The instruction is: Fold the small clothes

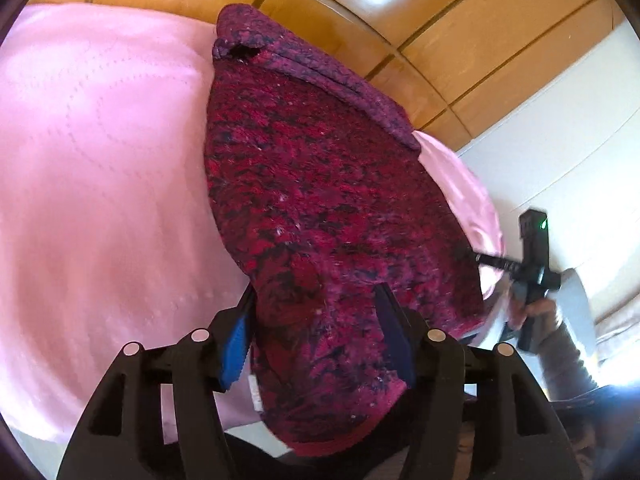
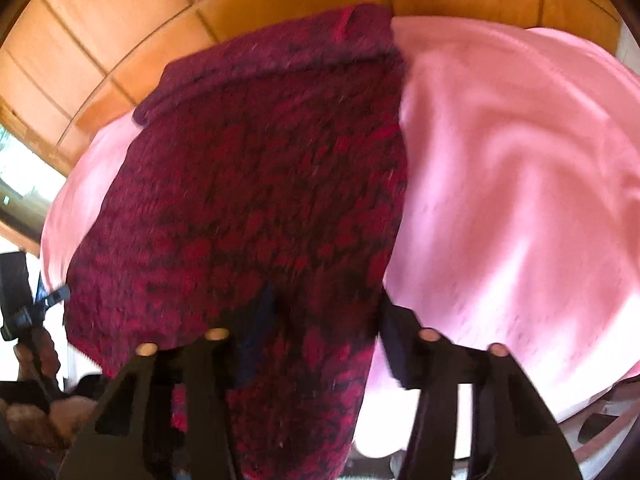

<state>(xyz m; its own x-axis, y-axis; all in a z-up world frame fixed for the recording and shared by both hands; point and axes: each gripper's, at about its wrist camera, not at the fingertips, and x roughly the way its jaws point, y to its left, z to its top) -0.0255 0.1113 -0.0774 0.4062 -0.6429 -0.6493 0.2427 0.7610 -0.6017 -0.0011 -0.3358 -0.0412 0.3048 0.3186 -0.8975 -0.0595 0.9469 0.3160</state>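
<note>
Over the near edge of the pink blanket (image 1: pixel 100 200), a red and purple knitted garment (image 1: pixel 320 200) is lying spread, its rolled far hem reaching toward the wooden panelling (image 1: pixel 440 20) behind. Both grippers are pinching its near edge, which is hanging down over the blanket's edge. The left gripper (image 1: pixel 316 344) is clamping one near corner, with bunched knit filling the gap between its blue-padded fingers (image 1: pixel 236 352). The right gripper (image 2: pixel 320 340) is gripping the other near corner in the same way, fabric draping down between its jaws. From the left wrist view, the right gripper is showing at the garment's right side.
</note>
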